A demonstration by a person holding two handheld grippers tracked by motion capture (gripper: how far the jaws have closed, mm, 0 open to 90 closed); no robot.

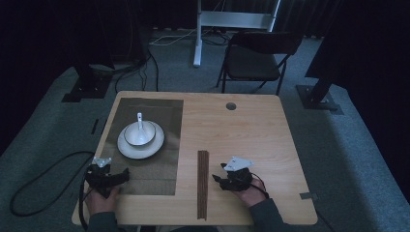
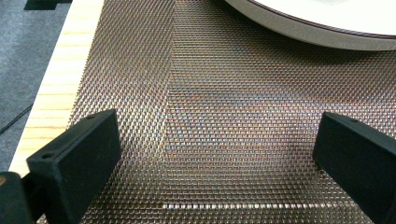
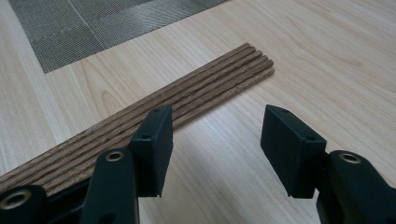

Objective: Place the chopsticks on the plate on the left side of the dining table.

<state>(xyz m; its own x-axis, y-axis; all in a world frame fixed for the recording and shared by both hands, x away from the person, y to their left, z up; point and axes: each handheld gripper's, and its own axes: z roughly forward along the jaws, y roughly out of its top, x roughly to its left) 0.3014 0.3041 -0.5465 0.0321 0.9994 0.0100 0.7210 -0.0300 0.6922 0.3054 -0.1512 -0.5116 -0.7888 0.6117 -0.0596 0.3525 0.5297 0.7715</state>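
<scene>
1. The left gripper (image 1: 107, 175) rests low over the woven placemat (image 2: 224, 121), jaws spread wide and holding nothing; the plate (image 2: 327, 28) lies just ahead of it. I'd keep it parked there, steadying the mat if needed.
2. The bundle of chopsticks (image 1: 202, 183) lies between the two grippers, just beside the right one.
3. The right gripper (image 3: 215, 149) is spread and empty, its left jaw almost over the sticks (image 3: 187, 93). Shift it sideways to straddle the bundle squarely before closing.
</scene>
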